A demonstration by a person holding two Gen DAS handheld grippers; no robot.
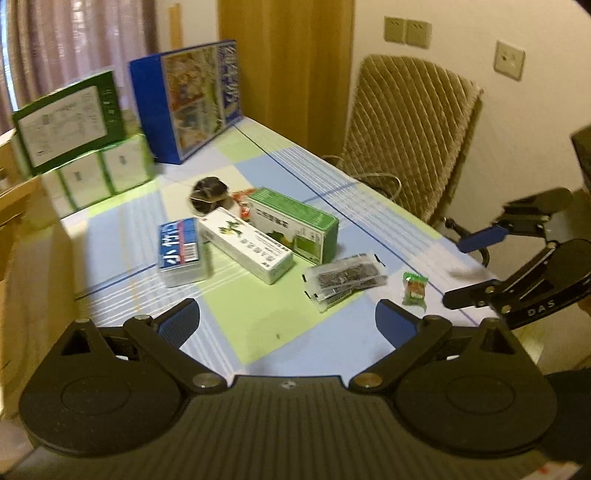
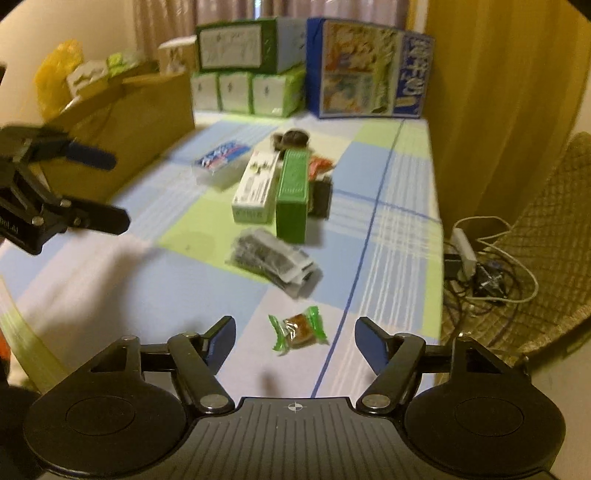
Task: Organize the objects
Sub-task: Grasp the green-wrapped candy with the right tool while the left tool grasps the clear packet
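Green-wrapped snack (image 2: 298, 329) on tablecloth, just ahead between open right jaws

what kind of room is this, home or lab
Most likely a home room, perhaps a dining or living area. A table with a checked cloth holds household boxes and snacks, a cushioned chair stands beside it, and curtains hang behind. Wall switches also suit a house.
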